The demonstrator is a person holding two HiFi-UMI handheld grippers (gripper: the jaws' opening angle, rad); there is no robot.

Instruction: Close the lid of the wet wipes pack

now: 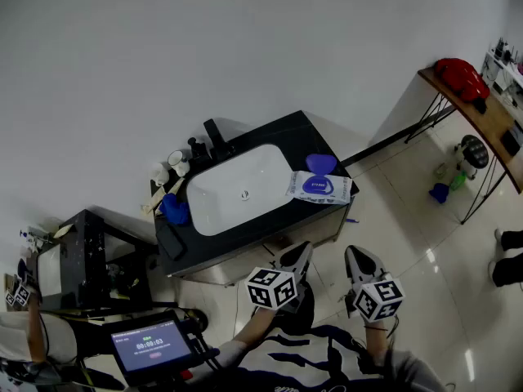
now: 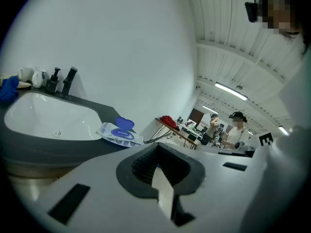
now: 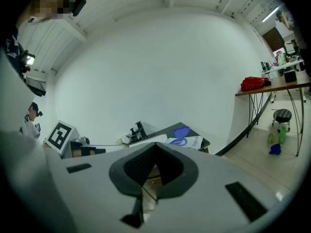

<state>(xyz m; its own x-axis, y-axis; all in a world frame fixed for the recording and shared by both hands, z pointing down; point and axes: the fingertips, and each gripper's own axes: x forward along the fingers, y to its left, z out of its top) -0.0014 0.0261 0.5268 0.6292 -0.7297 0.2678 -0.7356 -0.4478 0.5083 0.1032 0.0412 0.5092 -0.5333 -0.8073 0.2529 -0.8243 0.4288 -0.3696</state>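
Wipes pack (image 1: pixel 319 188) lies at the 3 o'clock end of the counter (image 1: pixel 286 137), blue lid (image 1: pixel 320 163) flipped up. Left hand-held gripper (image 1: pixel 296 256) and right hand-held gripper (image 1: pixel 359 260) hang at 6 o'clock, well apart from it, jaws together and empty. I judge the approach isn't begun.

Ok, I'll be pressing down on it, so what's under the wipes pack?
The pack lies on the dark counter, right of the basin, with its blue lid flipped open. Whether anything sits directly beneath the pack cannot be seen; the pack covers that spot.
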